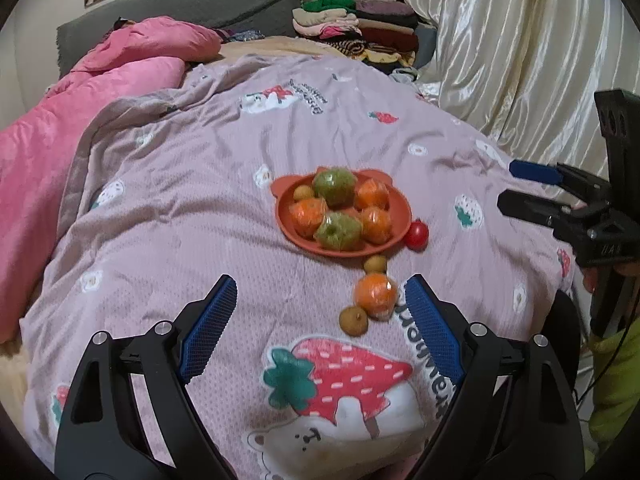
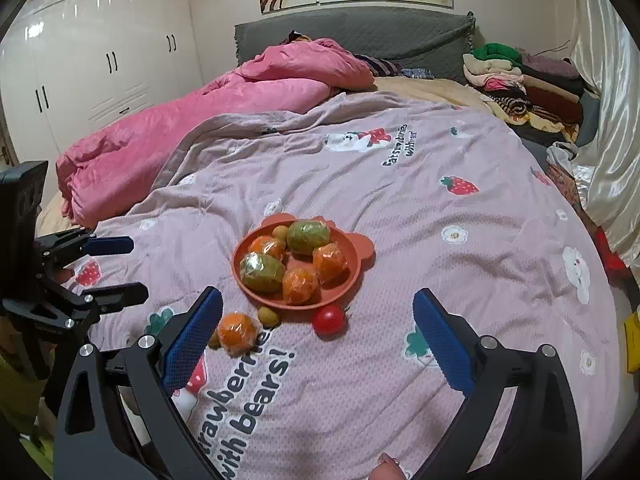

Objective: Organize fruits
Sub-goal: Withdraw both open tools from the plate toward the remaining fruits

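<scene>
An orange bear-eared plate (image 1: pixel 400 204) (image 2: pixel 352 280) on the bed holds wrapped oranges, two wrapped green fruits (image 1: pixel 335 186) (image 2: pixel 308 237) and a small brown fruit. Off the plate lie a wrapped orange (image 1: pixel 376 295) (image 2: pixel 237 332), a red tomato (image 1: pixel 417 234) (image 2: pixel 329 320) and two small brown fruits (image 1: pixel 353 321) (image 1: pixel 375 264). My left gripper (image 1: pixel 320 292) (image 2: pixel 114 268) is open and empty, with the loose orange just inside its right finger. My right gripper (image 2: pixel 318 304) (image 1: pixel 516 188) is open and empty, near the tomato.
A pink-purple strawberry-print quilt (image 1: pixel 240 200) (image 2: pixel 440 240) covers the bed. A pink duvet (image 1: pixel 60 140) (image 2: pixel 200 120) lies at the left. Folded clothes (image 1: pixel 360 32) (image 2: pixel 520 84) are stacked at the head. Shiny curtains (image 1: pixel 520 40) hang at the right; white wardrobes (image 2: pixel 100 60) stand at the left.
</scene>
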